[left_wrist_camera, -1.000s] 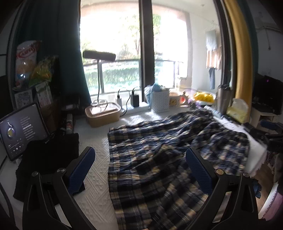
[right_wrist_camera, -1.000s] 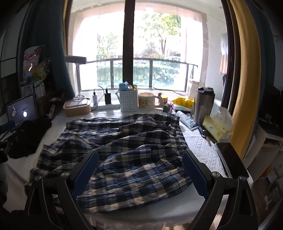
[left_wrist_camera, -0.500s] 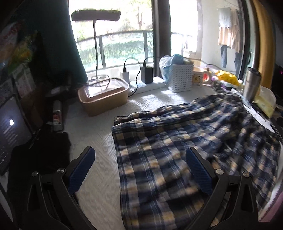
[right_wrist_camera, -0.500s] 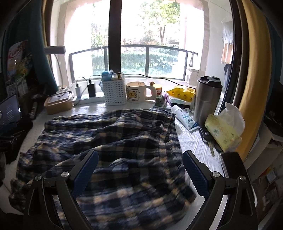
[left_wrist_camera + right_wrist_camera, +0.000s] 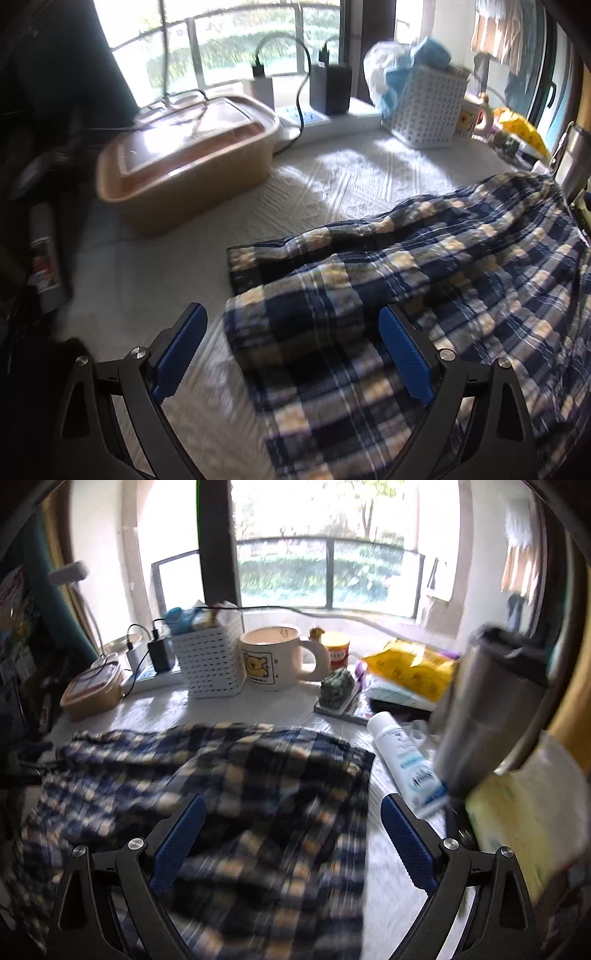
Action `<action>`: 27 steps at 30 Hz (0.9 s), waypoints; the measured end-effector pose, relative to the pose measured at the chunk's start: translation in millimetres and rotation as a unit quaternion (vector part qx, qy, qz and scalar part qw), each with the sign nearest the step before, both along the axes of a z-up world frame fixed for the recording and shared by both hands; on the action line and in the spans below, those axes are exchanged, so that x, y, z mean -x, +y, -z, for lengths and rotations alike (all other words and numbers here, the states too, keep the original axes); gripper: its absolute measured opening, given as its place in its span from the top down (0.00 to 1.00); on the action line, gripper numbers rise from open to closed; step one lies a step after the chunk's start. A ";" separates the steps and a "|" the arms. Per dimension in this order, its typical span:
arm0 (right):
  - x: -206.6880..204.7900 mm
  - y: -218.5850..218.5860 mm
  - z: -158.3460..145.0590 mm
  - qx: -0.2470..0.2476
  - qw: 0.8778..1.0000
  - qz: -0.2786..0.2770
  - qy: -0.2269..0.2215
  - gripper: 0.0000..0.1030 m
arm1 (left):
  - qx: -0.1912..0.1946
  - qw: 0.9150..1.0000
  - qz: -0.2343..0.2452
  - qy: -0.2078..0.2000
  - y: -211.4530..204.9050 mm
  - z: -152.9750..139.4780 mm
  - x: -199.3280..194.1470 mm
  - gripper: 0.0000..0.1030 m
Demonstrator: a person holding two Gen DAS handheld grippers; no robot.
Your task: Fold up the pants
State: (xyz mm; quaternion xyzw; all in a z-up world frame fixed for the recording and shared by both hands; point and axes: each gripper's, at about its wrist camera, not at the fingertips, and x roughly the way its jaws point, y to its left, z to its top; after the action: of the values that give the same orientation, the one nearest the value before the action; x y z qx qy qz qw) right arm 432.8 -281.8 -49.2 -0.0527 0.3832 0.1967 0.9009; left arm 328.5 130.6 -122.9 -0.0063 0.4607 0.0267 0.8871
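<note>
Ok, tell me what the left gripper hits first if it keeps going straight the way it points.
Most likely the plaid pants: the left gripper, closing, already frames their near leg end, pads not pressing. Depth is uncertain.

Each gripper, the left gripper (image 5: pixel 291 347) and the right gripper (image 5: pixel 293 830), had black curved arms. Ribbed blue pads (image 5: pixel 404 360) lined the fingers. Silver screws (image 5: pixel 138 353) studded the frames.

bare white tabletop (image 5: pixel 177 273) open left of the plaid pants (image 5: pixel 424 295), tan lidded box (image 5: pixel 188 147) and white basket (image 5: pixel 428 107) blocking the far edge, steel tumbler (image 5: pixel 491 709) and lotion tube (image 5: pixel 402 753) crowding the pants' right side, mug (image 5: pixel 273 657) behind
</note>
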 end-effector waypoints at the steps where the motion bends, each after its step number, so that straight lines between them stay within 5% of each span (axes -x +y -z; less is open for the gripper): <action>1: -17.0 -2.3 6.1 -0.007 1.000 0.001 0.016 0.10 | -0.001 1.000 0.002 0.008 0.4 2.8 -5.4 0.10; 5: -54.3 3.9 25.4 0.004 0.999 -0.009 0.047 0.20 | 0.011 1.000 0.001 0.004 1.0 7.1 -15.1 0.24; 7: -62.6 11.7 32.3 0.015 0.998 -0.018 0.051 0.23 | 0.014 1.000 0.013 -0.005 -2.8 4.4 -17.4 0.47; 8: -68.3 15.8 37.0 0.024 0.998 -0.016 0.054 0.29 | 0.010 1.000 0.016 -0.008 -5.7 2.8 -18.6 0.70; 9: -71.7 19.5 40.4 0.029 0.998 -0.018 0.056 0.41 | 0.009 1.000 0.020 -0.010 -8.3 1.4 -19.9 0.88; 10: -75.6 25.3 44.1 0.037 0.997 -0.025 0.055 0.49 | -0.003 1.000 0.016 -0.011 -9.4 0.3 -21.7 0.94; 12: -79.3 32.9 46.9 0.044 0.997 -0.032 0.049 0.87 | -0.017 1.000 0.010 -0.019 -9.6 -1.1 -29.2 0.96; 14: -82.1 41.6 45.2 0.056 0.997 -0.031 0.033 0.94 | -0.029 0.999 0.001 -0.030 -6.3 -5.2 -33.0 0.97; 21: -97.5 56.5 11.1 0.043 0.999 -0.006 -0.031 0.99 | -0.065 0.993 -0.023 -0.100 13.7 -50.8 -56.4 0.97; 27: -102.4 61.8 2.2 0.047 0.998 0.005 -0.050 0.99 | -0.049 0.989 -0.023 -0.134 29.9 -67.9 -76.9 0.91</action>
State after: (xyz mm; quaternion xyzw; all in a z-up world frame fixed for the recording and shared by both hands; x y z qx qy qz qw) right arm 535.2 -220.0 -51.4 -0.1032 0.3468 0.1711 0.9164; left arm 405.5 160.5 -55.0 0.0229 0.3351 0.0679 0.9394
